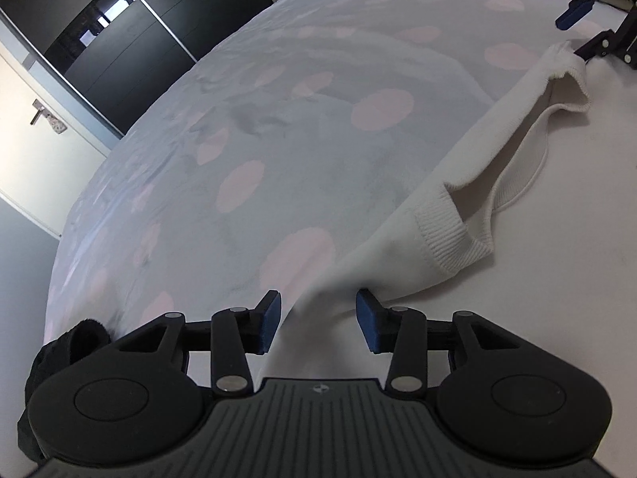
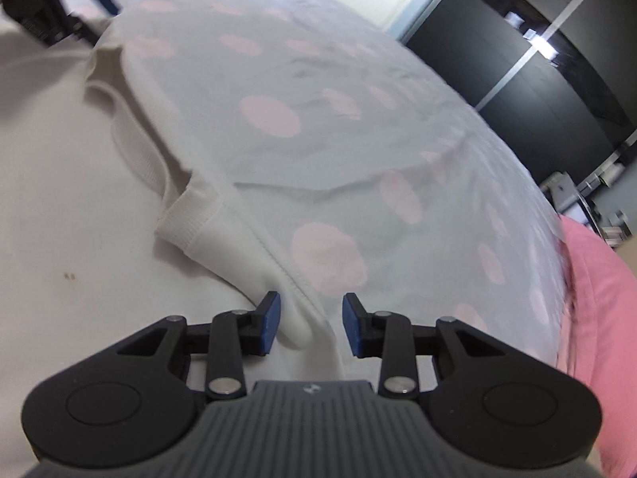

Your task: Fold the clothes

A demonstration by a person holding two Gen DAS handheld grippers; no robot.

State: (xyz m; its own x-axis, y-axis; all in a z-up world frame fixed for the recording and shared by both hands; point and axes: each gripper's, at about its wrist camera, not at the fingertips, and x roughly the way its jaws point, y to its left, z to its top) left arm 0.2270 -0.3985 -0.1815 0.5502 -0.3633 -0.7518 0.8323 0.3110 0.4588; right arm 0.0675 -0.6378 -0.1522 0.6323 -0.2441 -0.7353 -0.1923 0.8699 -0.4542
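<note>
So the whole thing comes down to this: the white sweatshirt (image 1: 458, 207) has its top edge strung out in a line between the two grippers, and each one sits at an opposite end of that edge, at what I take to be the shoulders. The left gripper (image 1: 318, 320) has a ridge of white fabric running up right between its blue pads (image 1: 270, 318). Same story on the right gripper (image 2: 310, 324), where a bunched fold with a stitched seam sits in the gap, touching or nearly touching the left-hand pad. Both sets of jaws are spread apart with fabric in between, not pinched down on it yet as far as I can tell.

Neither hand is really "nearer"; each is already at its own corner. The long axis of that edge goes straight from one claw to the other, and you can see the opposite gripper at the far end in each wrist view.

The sweatshirt itself is cream-white, soft knit, with a ribbed neckband (image 1: 450, 235) gaping open about midway along the edge. It's lying on a pale bedspread with pink spots (image 1: 247, 183), pink bedding (image 2: 597, 298) off at one side. There's a small brownish speck (image 2: 68, 275) on the body fabric in the right wrist view. Looks floppy, so I'd guess both ends need clamping together or the middle sags.
</note>
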